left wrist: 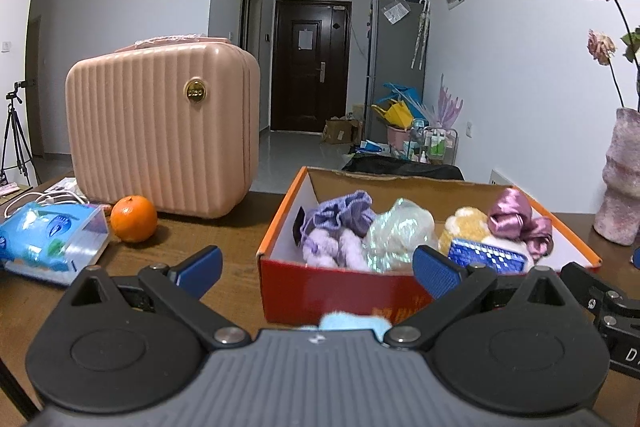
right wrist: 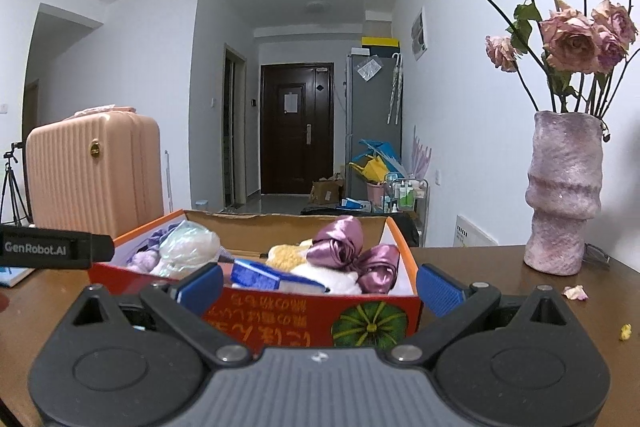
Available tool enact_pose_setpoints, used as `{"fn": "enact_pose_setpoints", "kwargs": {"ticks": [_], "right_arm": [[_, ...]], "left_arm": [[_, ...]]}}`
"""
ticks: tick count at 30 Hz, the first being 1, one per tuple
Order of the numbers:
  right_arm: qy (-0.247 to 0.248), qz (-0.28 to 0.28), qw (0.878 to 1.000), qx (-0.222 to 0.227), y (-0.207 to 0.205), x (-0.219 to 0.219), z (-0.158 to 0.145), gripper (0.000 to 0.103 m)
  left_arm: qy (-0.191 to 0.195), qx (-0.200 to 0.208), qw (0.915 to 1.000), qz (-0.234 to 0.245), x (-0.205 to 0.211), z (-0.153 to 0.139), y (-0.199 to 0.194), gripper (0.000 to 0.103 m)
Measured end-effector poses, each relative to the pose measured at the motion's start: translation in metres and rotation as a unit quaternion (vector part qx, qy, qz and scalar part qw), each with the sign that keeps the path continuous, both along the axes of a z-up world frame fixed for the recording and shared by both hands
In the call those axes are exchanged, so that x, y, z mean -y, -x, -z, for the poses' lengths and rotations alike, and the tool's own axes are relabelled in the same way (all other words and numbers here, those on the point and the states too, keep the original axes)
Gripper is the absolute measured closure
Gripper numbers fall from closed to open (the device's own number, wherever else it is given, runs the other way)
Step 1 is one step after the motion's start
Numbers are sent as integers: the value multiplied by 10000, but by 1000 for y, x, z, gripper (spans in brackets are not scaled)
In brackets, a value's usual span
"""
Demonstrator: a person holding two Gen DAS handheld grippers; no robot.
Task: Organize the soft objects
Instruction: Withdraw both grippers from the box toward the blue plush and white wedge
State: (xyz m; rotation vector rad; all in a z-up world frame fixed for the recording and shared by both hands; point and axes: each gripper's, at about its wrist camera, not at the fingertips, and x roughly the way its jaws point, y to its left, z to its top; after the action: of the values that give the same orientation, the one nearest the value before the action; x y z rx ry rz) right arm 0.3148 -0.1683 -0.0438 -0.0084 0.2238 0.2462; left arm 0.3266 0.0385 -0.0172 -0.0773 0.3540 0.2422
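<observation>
We hold both grippers low over the wooden table (left wrist: 224,239), facing a red cardboard box (left wrist: 340,291) with an orange rim that sits near the table's front edge. Our left gripper (left wrist: 316,269) has its blue-padded fingers (left wrist: 200,269) spread wide and grips nothing; a scrap of light blue fuzzy fabric (left wrist: 352,323) shows just above its body, between the finger arms, and we cannot tell whether it touches the box. Our right gripper (right wrist: 318,287) is likewise spread wide and empty, its fingers standing either side of the box's near wall, which carries a printed pumpkin (right wrist: 370,323).

Inside the box lie the soft things: a purple scrunchie (left wrist: 344,215) over a lilac fluffy scrunchie (left wrist: 336,251) towards the left wall, an iridescent pale green scrunchie (left wrist: 400,231) in the middle, a cream and yellow plush toy (left wrist: 464,231) beside it, a pink satin bow (left wrist: 516,219) against the right wall, and a blue mesh-patterned item (left wrist: 488,255) at the near side, partly on the plush.

Left of the box, well apart, an orange (left wrist: 134,219) rests just in front of a pink ribbed case (left wrist: 160,131) standing upright. A blue tissue pack (left wrist: 44,243) lies at the table's left edge. At the right edge stands a pink textured vase (right wrist: 564,195) holding dried roses (right wrist: 572,39), with a fallen petal (right wrist: 576,293) near its base.
</observation>
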Motion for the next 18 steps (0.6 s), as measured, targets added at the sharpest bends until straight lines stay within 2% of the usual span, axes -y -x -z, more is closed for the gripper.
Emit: {"fn": "enact_pose_setpoints", "kwargs": {"ticks": [18], "right_arm": [[127, -143, 9994, -278, 59, 11, 5, 0]], "left_arm": [[18, -308, 9994, 129, 2, 11, 63, 0]]}}
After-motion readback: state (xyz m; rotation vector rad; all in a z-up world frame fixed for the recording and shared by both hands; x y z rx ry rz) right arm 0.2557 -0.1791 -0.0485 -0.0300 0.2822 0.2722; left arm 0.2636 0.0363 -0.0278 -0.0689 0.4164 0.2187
